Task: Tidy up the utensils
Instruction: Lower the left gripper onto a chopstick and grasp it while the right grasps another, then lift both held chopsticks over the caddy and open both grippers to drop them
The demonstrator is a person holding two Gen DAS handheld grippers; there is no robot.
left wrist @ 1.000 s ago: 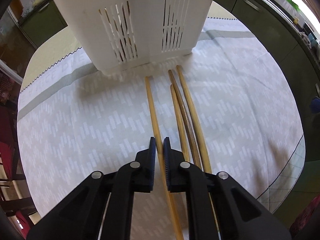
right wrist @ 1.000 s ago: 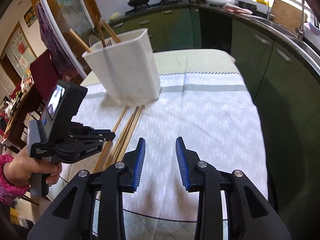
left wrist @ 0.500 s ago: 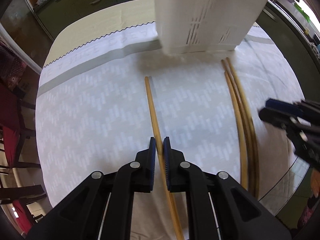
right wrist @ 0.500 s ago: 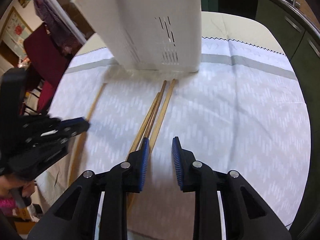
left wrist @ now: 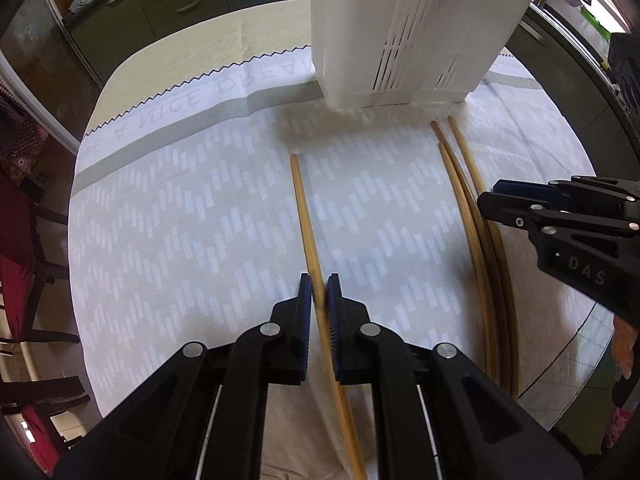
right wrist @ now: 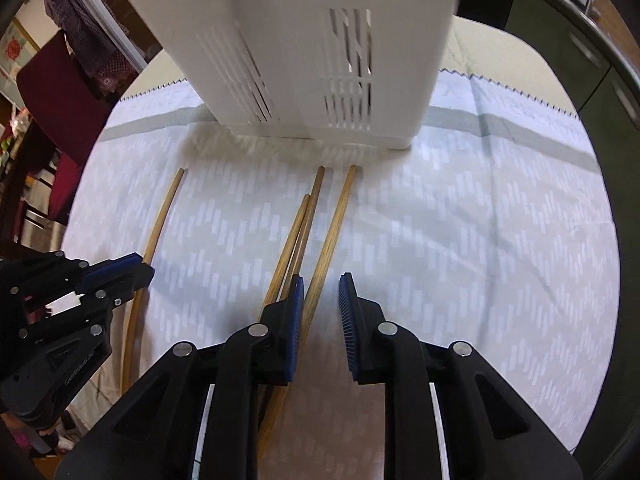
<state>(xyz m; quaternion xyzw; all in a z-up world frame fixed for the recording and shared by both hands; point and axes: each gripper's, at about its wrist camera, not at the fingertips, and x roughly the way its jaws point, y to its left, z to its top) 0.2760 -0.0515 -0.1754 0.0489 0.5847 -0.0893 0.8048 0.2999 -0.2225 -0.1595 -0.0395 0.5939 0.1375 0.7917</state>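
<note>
Four wooden chopsticks lie on the patterned tablecloth [left wrist: 180, 220] ahead of your grippers, in front of one white slotted utensil holder [right wrist: 312, 48]. Your left gripper [left wrist: 319, 294] is clamped on the single chopstick [left wrist: 303, 208] lying apart. Three more chopsticks [right wrist: 316, 224] lie together under your right gripper [right wrist: 321, 296]; its jaws are closing, with the rightmost chopstick [right wrist: 336, 220] between them, pads not yet pressing it. The holder's top is cut off in both views, so its contents are hidden. The chopsticks' near ends vanish beneath the gripper bodies.
</note>
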